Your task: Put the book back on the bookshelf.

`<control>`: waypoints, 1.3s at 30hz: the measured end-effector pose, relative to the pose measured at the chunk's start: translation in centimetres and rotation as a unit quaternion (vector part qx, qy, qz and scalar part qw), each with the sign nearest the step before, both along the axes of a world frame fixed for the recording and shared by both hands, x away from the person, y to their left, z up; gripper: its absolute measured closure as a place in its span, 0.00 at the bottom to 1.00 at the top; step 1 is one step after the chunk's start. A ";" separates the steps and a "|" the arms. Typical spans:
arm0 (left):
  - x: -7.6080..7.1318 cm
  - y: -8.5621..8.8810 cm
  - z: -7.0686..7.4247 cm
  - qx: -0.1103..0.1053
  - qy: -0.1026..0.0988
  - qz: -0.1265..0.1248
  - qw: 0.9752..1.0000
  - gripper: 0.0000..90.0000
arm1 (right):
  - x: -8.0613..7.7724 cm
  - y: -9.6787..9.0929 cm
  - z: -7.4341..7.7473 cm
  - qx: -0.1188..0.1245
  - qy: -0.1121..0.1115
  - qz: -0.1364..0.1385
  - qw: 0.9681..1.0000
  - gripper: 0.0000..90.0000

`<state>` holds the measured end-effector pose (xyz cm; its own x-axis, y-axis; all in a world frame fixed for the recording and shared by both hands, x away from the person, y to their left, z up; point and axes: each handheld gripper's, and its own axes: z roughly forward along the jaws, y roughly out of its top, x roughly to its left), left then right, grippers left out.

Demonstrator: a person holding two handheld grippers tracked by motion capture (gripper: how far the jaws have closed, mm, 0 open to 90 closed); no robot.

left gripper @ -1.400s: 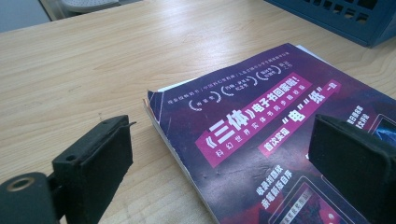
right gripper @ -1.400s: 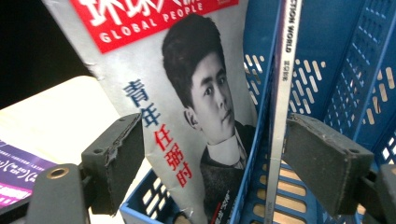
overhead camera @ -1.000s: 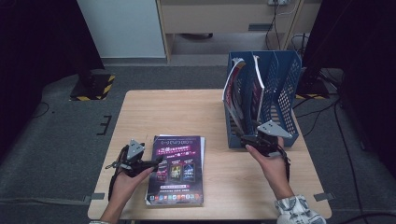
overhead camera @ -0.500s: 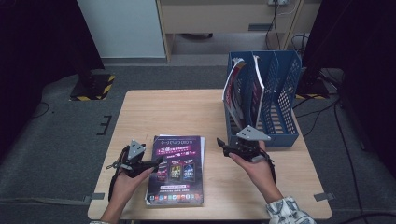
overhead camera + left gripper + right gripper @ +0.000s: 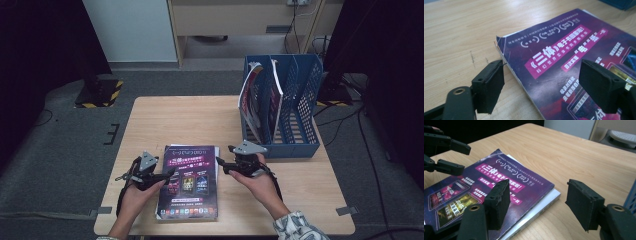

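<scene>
Two tools flank a purple magazine [image 5: 189, 181] lying flat on the worktop [image 5: 185, 122], atop a white booklet [image 5: 541, 203]. The left tool [image 5: 170, 175] straddles the magazine's left edge, its jaws just closing yet spread, pinching nothing. The right tool [image 5: 223, 165], jaws also closing but spread, hangs just beside the right edge, near the blue file rack [image 5: 300, 107].

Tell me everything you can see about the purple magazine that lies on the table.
The purple magazine lies flat, cover up, near the front edge of the wooden table. Its glossy cover is dark purple with pink banners, white print and small pictures. It rests on at least one more white-edged booklet. One corner near the left gripper is curled and worn. The left gripper's open jaws straddle its left edge without pressing it; the right gripper hovers open at its right edge.
</scene>
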<state>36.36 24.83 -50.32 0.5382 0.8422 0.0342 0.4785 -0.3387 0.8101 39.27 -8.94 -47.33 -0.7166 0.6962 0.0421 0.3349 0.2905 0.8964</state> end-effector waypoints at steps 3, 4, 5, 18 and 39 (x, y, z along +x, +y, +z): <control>0.2 -0.1 -0.3 -0.001 0.007 0.004 1.000 0.24 | 0.0 0.3 -0.3 -0.004 0.005 0.003 1.000 0.42; 0.2 -0.1 -0.4 0.000 0.012 0.002 1.000 0.25 | 0.0 0.4 -0.4 -0.004 0.007 0.004 1.000 0.43; 0.3 -0.1 -0.5 0.000 0.016 0.003 1.000 0.26 | 0.0 0.5 -0.5 -0.003 0.011 0.005 1.000 0.44; 0.9 -0.3 -1.5 -0.016 0.050 0.007 0.999 0.29 | 0.0 1.6 -1.7 -0.018 0.040 0.028 0.999 0.46; 0.8 -0.5 -1.5 -0.014 0.042 -0.014 0.999 0.36 | 0.3 2.4 -3.3 -0.035 0.084 0.047 0.995 0.39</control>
<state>37.16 24.31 -51.79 0.5618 0.8265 -0.0350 0.5362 -0.3316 0.7762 39.52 -6.55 -50.67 -0.7652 0.6323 0.1213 0.4473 0.3866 0.8065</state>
